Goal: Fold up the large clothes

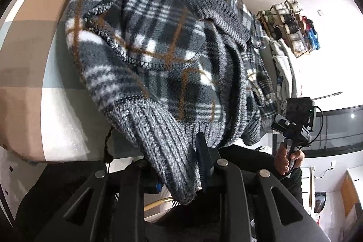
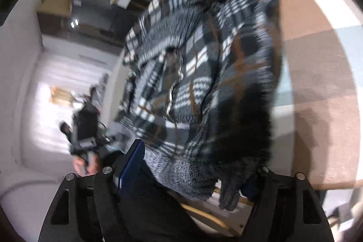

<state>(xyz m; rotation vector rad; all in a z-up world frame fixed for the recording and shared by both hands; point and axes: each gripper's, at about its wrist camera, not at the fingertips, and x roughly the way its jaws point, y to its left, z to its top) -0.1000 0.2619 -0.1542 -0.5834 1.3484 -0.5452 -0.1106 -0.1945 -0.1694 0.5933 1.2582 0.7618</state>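
Your plaid fleece jacket (image 1: 158,42) lies bunched on the table (image 1: 25,42), which is covered in a brown, white and pale blue checked cloth, and its lower part spills over the near edge towards you. In the left wrist view, the jacket's grey ribbed cuff (image 1: 163,151) hangs down between the two fingers of your left hand-held gripper (image 1: 179,171); the right-hand blue pad lies against the knit, the other finger is hidden behind the cuff, so you cannot tell whether the cuff is pinched or only resting there. To the right in that view, your right hand (image 1: 288,158) grips the handle of the other tool. The right wrist view is blurred: your right hand-held gripper (image 2: 192,176) stands released, its fingers well apart, and the jacket's grey ribbed hem (image 2: 188,171) droops loosely in the gap, close to the blue pad on the left. Your left hand (image 2: 86,165) shows at the left of that view, holding its tool beside the jacket.
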